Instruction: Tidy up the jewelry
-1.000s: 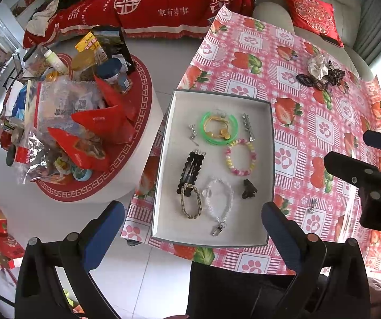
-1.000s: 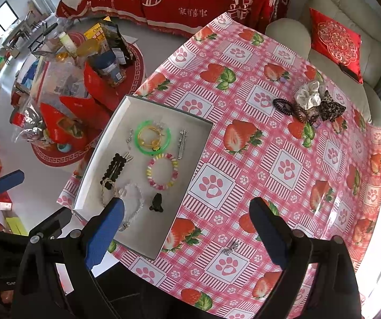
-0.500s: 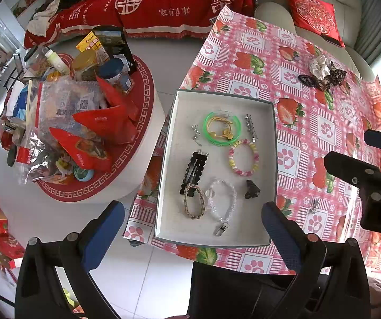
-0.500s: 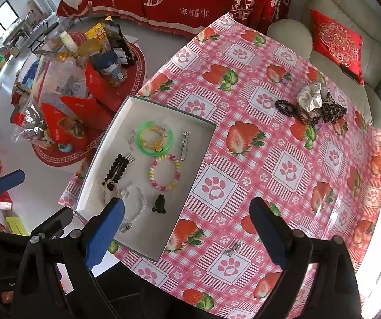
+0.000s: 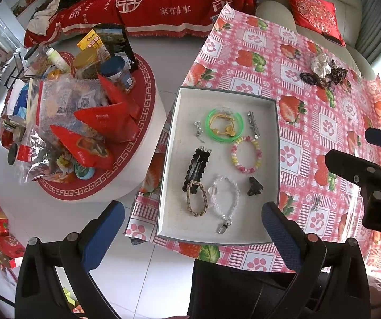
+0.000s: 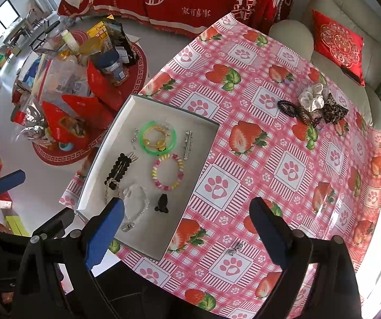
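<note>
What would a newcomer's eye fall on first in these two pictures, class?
First, the strawberry tablecloth, loud pink and red. Then the white tray at its left edge, with a green bangle and a pink and yellow bead bracelet inside. Scrunchies sit heaped at the far side.

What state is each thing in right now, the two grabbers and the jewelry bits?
Left gripper: open, empty.
Right gripper: open, empty.
Tray: lidless, on the tablecloth.
Green bangle: flat in tray, yellow hair ties inside.
Pink-yellow bracelet: flat in tray.
Small silver clip: outside tray, on cloth.
Scrunchies: piled outside tray.
</note>
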Demonstrator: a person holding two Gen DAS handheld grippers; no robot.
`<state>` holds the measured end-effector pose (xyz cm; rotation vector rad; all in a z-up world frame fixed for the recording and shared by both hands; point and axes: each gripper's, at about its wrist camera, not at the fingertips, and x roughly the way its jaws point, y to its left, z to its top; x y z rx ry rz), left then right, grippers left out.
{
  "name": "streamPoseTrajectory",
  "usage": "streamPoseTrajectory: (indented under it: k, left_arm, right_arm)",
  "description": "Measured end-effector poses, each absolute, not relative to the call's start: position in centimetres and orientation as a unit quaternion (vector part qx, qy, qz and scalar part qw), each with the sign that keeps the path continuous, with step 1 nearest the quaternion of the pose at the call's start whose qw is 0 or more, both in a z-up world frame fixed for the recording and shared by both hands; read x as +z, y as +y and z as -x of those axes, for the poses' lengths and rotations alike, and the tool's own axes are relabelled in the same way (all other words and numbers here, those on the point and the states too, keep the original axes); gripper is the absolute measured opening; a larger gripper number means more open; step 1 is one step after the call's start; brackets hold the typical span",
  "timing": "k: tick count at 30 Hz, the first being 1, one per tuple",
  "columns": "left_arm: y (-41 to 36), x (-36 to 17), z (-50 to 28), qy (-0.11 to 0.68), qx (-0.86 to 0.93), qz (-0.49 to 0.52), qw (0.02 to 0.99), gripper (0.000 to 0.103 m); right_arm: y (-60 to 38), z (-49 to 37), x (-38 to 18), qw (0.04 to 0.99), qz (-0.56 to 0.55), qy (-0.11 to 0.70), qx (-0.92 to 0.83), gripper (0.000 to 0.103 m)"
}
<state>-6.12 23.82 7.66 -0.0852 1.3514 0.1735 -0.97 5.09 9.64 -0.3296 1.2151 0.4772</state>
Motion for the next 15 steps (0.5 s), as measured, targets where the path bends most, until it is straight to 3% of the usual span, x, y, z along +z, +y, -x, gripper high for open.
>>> streamPoseTrajectory:
  k: [15]
  left_arm:
    - [23.83, 7.57, 6.07, 0.625, 0.081, 0.040, 0.776, 0.103]
  right_arm:
    - [5.44, 1.32, 9.39, 0.781, 0.155, 0.564, 0.221, 0.096]
